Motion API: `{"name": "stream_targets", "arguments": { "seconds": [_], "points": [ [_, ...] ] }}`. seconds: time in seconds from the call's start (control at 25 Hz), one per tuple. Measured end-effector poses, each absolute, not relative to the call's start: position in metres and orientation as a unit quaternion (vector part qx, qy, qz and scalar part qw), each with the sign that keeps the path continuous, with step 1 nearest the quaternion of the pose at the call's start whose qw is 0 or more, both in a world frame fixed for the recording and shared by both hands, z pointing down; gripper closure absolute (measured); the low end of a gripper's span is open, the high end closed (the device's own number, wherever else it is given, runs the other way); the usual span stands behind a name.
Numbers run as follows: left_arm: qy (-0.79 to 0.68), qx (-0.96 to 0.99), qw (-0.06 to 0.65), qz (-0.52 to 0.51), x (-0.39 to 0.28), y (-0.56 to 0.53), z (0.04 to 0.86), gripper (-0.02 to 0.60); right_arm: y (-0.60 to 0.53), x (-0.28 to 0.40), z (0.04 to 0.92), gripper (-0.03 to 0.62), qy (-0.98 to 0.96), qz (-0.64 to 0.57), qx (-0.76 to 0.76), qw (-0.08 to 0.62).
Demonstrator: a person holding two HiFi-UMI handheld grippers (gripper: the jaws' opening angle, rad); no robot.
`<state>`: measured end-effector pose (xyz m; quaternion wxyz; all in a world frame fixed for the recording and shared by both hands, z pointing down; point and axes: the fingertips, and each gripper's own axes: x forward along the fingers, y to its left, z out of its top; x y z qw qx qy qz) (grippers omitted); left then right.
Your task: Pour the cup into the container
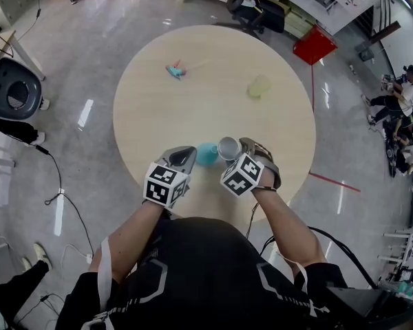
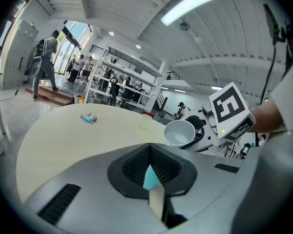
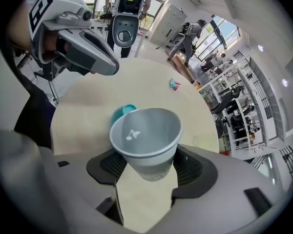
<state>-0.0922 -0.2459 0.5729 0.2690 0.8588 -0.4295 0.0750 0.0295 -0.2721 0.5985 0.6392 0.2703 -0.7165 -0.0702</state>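
1. Cup (image 1: 228,148): off the table, clamped low on its body between the spread jaws of the right gripper (image 3: 146,168). Mouth tipped leftward.
2. Container (image 1: 206,155): teal, standing on the near part of the table (image 1: 213,108), just left of the cup and lower, between the two grippers.
3. Deciding relation: container close on the left of the cup's mouth. Cup's long axis slanted, base to the right and mouth to the left. Judged to need only the lip brought over the teal opening and a further roll to the left. Right hand the nearer, already carrying the cup.
4. Left gripper (image 1: 184,157): just left of the container, jaws drawn together to a thin slit, clamped on nothing that shows.
5. Only in the right gripper view: a few white bits (image 3: 128,135) on the cup's inner wall, the container's open rim past the lip, and a gap between the left gripper and the container.
6. Left gripper view: just a teal sliver through the slit, but the cup's tilt seen from the side.
7. Head view: the left-to-right order of the grippers, container and cup. Far off and well apart, a small teal-and-pink thing (image 1: 175,69) on the left and a pale-green cup (image 1: 259,86) on the right.
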Motion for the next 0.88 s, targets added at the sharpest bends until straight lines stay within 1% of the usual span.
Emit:
{"name": "stream_targets", "arguments": {
  "seconds": [0.28,0.76,0.88],
  "points": [
    [-0.430,0.860,0.265,0.076,-0.093,-0.246,0.570,0.583,-0.268,0.028,0.600,0.296,-0.742,-0.022,0.288,0.605],
    [-0.432,0.860,0.259,0.083,-0.090,-0.249,0.560,0.583,-0.266,0.025,0.589,0.296,-0.800,0.079,0.335,0.492],
    [-0.425,0.866,0.254,0.067,-0.088,-0.247,0.554,0.583,-0.267,0.029,0.588,0.296,-0.810,0.095,0.345,0.464]
  ]
}}
